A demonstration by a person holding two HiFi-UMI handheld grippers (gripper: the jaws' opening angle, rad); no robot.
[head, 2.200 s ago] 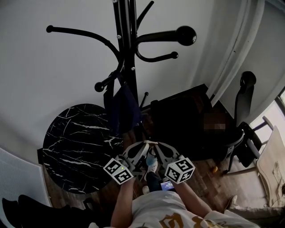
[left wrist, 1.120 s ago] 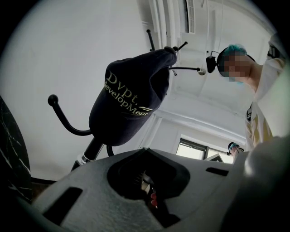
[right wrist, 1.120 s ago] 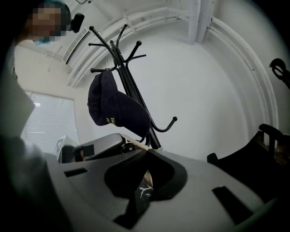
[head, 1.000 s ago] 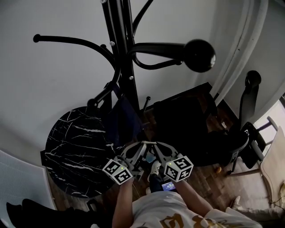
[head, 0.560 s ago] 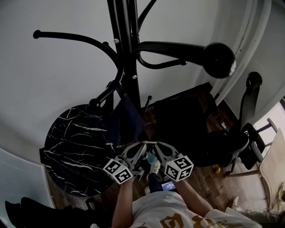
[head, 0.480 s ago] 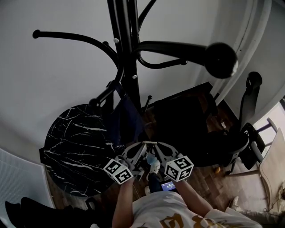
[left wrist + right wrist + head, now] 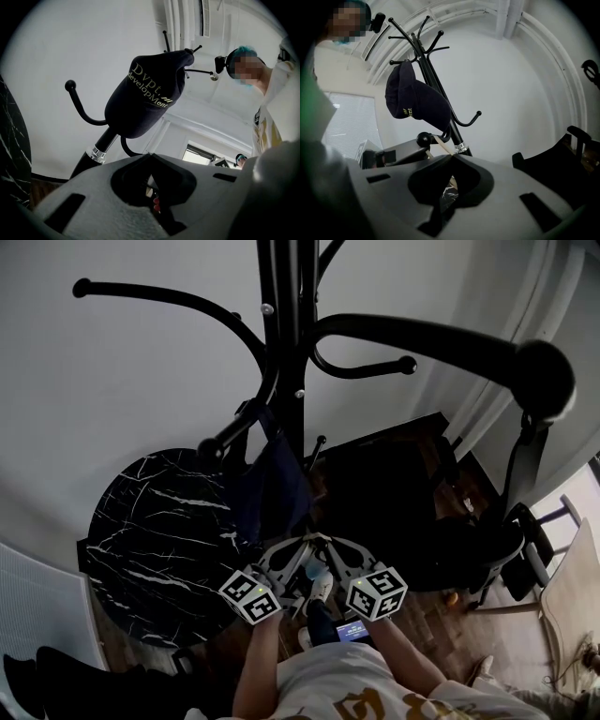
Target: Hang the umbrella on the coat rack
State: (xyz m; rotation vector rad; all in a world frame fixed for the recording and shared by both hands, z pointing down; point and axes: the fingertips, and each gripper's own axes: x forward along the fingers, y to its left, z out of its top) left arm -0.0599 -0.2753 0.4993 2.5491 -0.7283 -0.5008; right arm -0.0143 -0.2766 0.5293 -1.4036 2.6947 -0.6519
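Observation:
The black coat rack (image 7: 285,352) stands straight ahead, its curved hooks spreading above me. A navy cap (image 7: 269,486) with gold lettering hangs from a low hook; it also shows in the left gripper view (image 7: 146,92) and the right gripper view (image 7: 417,106). No umbrella is plainly visible; only a thin tan stick (image 7: 440,142) shows beside the pole. My left gripper (image 7: 302,546) and right gripper (image 7: 324,544) are held side by side near my waist, below the cap. Both are shut with nothing between the jaws, and they tilt up towards the rack.
A round black marble table (image 7: 155,540) stands left of the rack. A black armchair (image 7: 398,493) and an office chair (image 7: 517,521) stand to the right. White walls lie behind. My shoe (image 7: 319,589) shows on the wooden floor below the grippers.
The view has drifted closer under the rack, so the large knobbed hook has slid to the right of the picture. Both grippers have stayed shut in the same place.

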